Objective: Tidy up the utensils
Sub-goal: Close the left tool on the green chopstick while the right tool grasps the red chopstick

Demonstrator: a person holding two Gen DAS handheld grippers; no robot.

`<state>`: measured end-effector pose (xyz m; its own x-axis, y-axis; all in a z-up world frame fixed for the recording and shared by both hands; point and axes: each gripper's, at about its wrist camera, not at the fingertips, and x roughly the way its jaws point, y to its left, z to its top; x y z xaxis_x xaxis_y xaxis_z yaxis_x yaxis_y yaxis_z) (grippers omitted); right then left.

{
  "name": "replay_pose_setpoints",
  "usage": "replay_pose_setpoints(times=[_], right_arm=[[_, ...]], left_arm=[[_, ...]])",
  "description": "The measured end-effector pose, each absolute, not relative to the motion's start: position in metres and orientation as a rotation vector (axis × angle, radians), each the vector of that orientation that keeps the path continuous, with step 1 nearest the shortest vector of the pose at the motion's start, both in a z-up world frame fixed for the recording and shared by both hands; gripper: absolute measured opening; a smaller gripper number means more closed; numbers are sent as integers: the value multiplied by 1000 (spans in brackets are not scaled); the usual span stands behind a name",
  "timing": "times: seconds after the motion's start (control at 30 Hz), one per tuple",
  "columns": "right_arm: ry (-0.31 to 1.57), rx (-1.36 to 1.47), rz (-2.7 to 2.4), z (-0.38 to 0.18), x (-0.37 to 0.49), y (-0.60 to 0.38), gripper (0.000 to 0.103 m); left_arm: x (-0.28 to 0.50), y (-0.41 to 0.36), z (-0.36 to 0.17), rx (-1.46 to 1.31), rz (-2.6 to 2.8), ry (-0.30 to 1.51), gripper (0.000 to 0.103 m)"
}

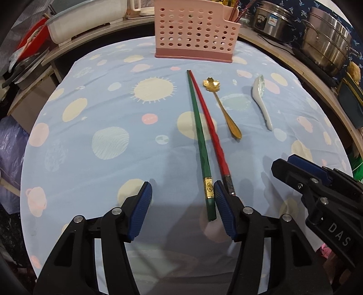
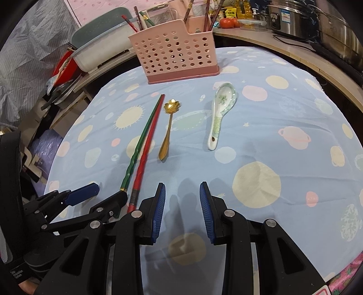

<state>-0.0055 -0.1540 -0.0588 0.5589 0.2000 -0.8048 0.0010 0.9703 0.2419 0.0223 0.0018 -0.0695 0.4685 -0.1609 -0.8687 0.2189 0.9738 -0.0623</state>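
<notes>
Chopsticks (image 1: 205,140), gold spoon (image 1: 223,109) beside, pink caddy (image 1: 196,31) beyond — path clear

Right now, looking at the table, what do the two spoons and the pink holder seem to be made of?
The flower-shaped gold spoon looks like metal with a polished gold finish: it shines and glints. The white soup spoon looks like glazed ceramic: glossy, thick-walled, with a painted green pattern. The pink utensil holder looks like matte moulded plastic, with even rows of round holes; none of this is certain from sight alone.

White letters "DAS" stand on the black body of the right tool (image 1: 281,169), lower right of the left wrist view. Labels on the steel cookers (image 1: 271,21) at upper right are too small to read.
</notes>
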Motion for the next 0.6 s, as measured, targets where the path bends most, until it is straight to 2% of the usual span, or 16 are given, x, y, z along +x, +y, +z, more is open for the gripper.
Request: replay_pose_setpoints(times=[0.07, 0.17, 0.3, 0.4, 0.53, 0.6], right_arm=[[978, 218, 131, -60, -5, -150, 31], [986, 208, 151, -61, -5, -144, 31], [996, 185, 183, -63, -5, -131, 31], [1004, 168, 206, -64, -3, -121, 31], [1013, 143, 238, -66, -3, -109, 31], [1020, 126, 250, -68, -2, -102, 31]], left_arm=[[23, 6, -69, 48, -226, 1058, 54], [25, 13, -69, 42, -209, 1057, 47], [26, 23, -68, 24, -199, 1057, 34], [27, 31, -68, 13, -188, 1055, 32], [29, 42, -68, -13, -178, 1055, 22], [29, 44, -68, -22, -181, 1055, 21]])
